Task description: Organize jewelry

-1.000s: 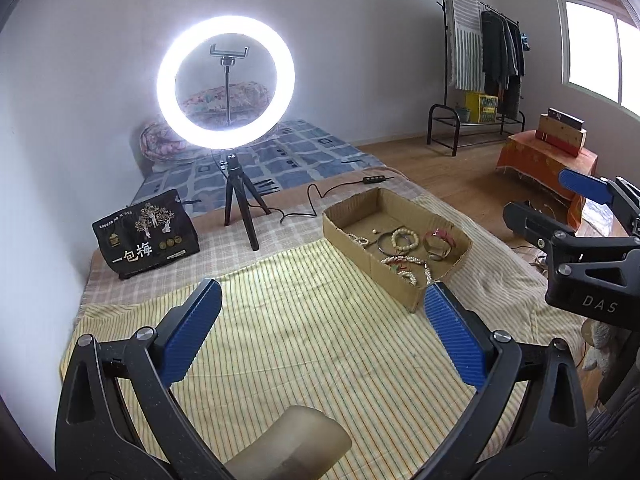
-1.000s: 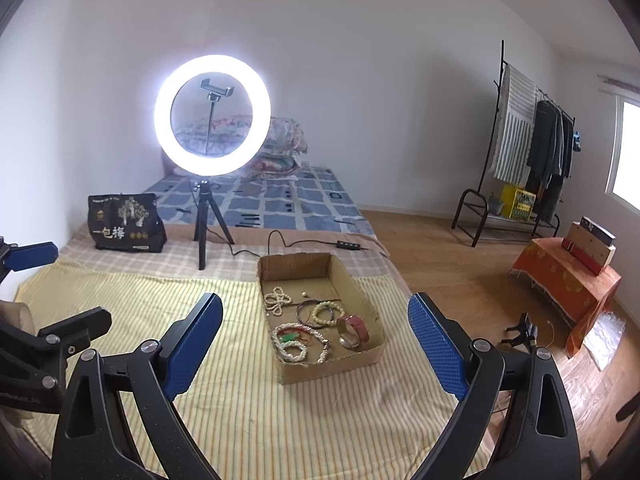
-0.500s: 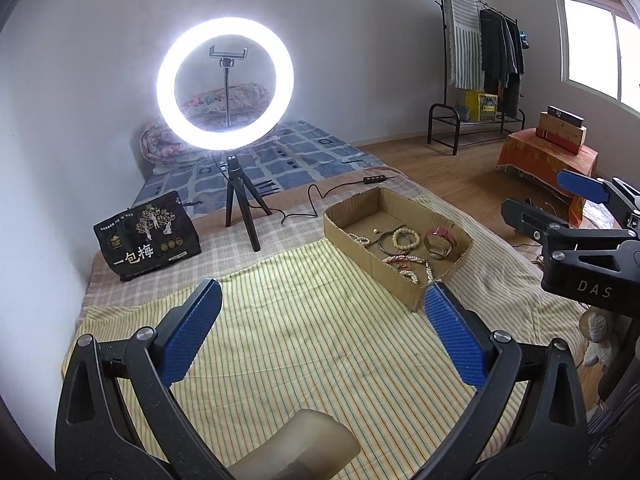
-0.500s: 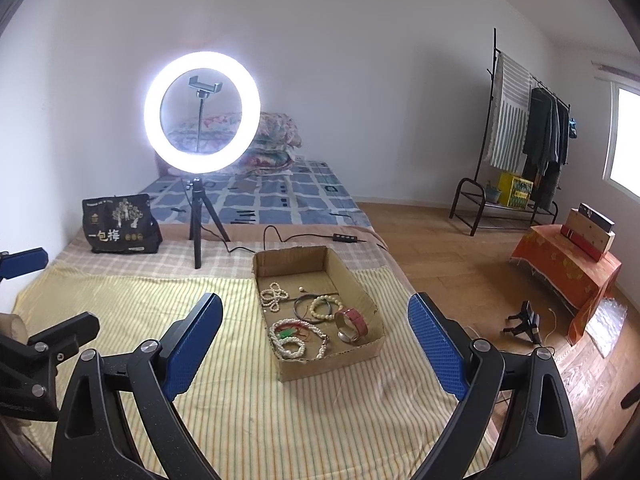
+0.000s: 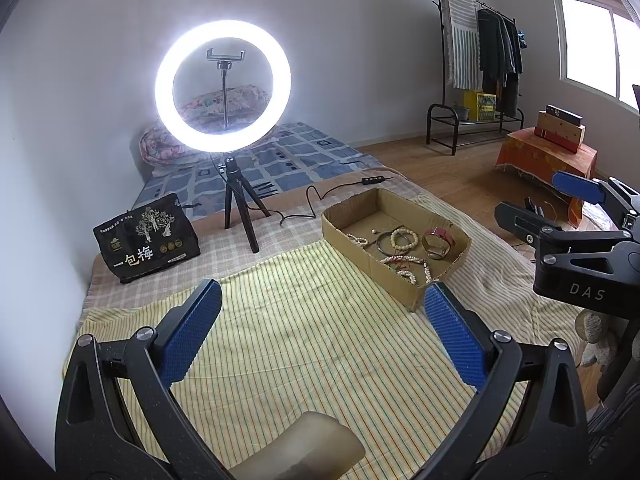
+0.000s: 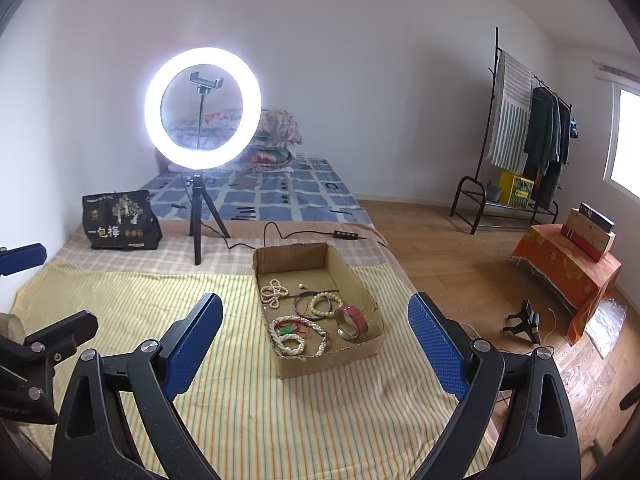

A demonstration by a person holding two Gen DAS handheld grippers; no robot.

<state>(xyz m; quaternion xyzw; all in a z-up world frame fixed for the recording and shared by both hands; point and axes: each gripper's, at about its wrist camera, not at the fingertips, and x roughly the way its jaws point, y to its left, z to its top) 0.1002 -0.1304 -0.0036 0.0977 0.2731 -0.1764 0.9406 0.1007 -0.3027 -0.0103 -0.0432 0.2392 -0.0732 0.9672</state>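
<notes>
Two grippers hover over the bed, and both are released, holding nothing. The left gripper (image 5: 322, 338) hangs above the yellow striped cloth (image 5: 304, 320), its blue pads spread wide; the right gripper (image 6: 316, 344) is just as wide, with the cardboard box (image 6: 320, 360) sitting in view between its fingers, well below them. From the left wrist view, the right gripper (image 5: 560, 208) shows at the frame's right edge, beyond the box (image 5: 372, 264).

The jewelry is all in that shallow open box, lying on its floor: a looped pale bead strand (image 6: 273, 291) toward the far left, a dark bangle (image 6: 305, 303) touching a cream bead bracelet (image 6: 326, 305), a red-strapped watch (image 6: 352, 321) near the right wall, and a tangle of white beads with a green piece (image 6: 294, 334) at the near end. A tiny single bead (image 6: 301, 287) sits apart.

Behind the box, a lit ring light (image 6: 203, 109) stands on its small tripod, cable trailing, and a black printed bag (image 6: 120, 222) rests off to the left.
</notes>
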